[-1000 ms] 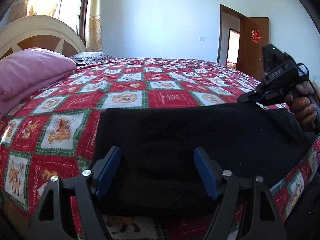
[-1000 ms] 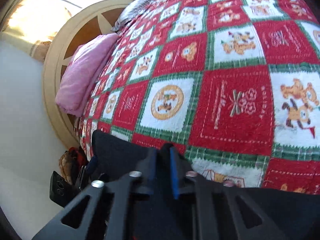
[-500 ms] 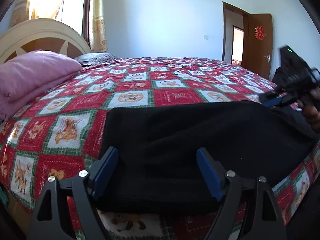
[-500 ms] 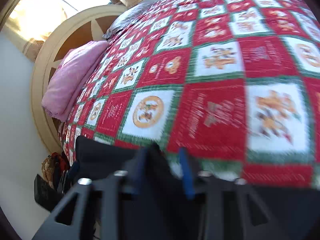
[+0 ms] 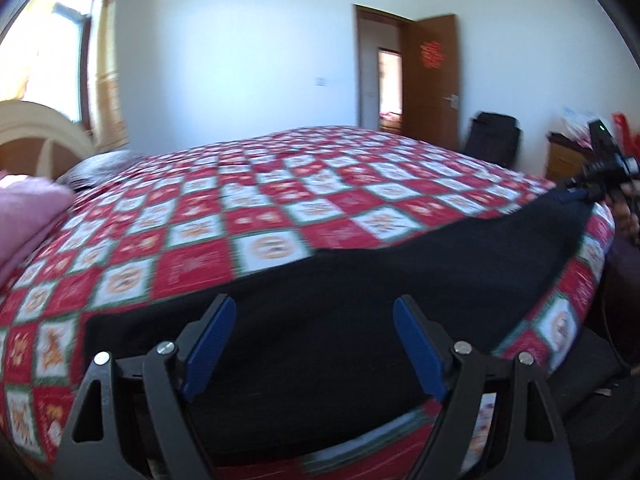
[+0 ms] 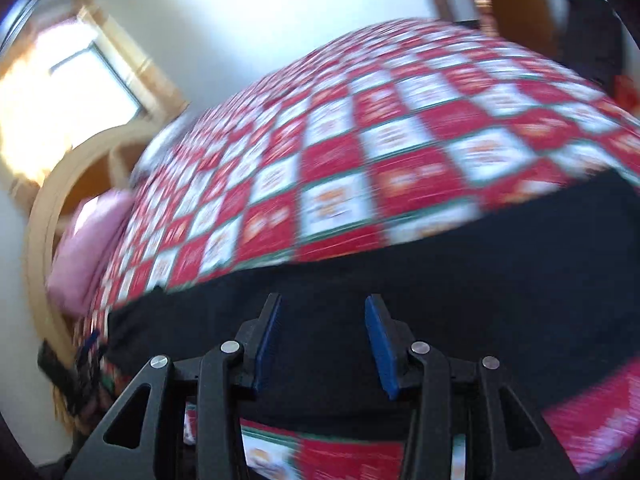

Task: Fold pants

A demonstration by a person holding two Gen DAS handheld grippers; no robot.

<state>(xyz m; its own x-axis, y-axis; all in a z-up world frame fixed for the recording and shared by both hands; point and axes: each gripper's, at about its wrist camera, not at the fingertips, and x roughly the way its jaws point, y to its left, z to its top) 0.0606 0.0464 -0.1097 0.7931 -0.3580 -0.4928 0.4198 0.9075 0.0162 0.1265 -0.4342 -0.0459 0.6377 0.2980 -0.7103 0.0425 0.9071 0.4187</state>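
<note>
Both claws, left claw (image 5: 314,344) and right claw (image 6: 322,340), hung spread and empty over the black pants (image 5: 360,320). With the cloth near the bed (image 5: 280,184) edge, a careless pinch could have dragged it off or bunched it.

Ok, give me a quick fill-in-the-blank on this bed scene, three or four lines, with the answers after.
1. The pants lying on the quilt are ____ in colour.
2. The bundle near the headboard is ____.
3. The door stands ____.
4. The pads on the left gripper fingers are ____.

Answers: black; pink; open; blue
</note>
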